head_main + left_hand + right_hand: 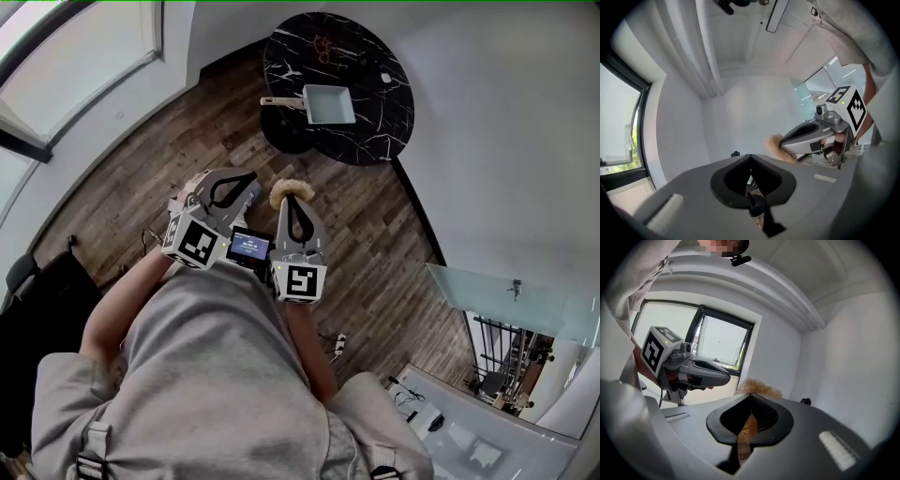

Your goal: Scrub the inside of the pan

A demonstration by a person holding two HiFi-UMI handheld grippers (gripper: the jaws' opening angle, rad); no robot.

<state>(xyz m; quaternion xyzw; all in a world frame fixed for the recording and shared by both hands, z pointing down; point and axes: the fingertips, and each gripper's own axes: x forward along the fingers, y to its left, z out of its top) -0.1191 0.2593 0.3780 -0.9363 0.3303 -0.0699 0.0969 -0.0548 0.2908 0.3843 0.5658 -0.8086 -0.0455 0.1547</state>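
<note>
Two grippers are held side by side in front of a person's grey top (216, 375), above a wooden floor (187, 141). The left gripper (249, 182) is seen with its jaws brought fully together, with nothing gripped between them. The right gripper (296, 206) is clamped on a tan, fibrous scrubber (292, 189). In the right gripper view the fibres are pinched between the jaws and a tuft is pushed out beyond the tips. Both grippers are held roughly level, with their tips near each other but apart, and the scrubber lies just beside the left gripper's tip. A small lit screen (249, 247) is seen between the two marker cubes.

The pan (332, 105) is square and pale blue-green. It is set on a round black table (375, 141) with white veining, ahead of both grippers and well apart from them. Its inside is turned upward, and its wooden handle (279, 101) is pointed toward the left of the head view. The pan is touched by neither gripper.

In the right gripper view a window (722, 345) and a white wall (843, 357) are shown behind the left gripper
</note>
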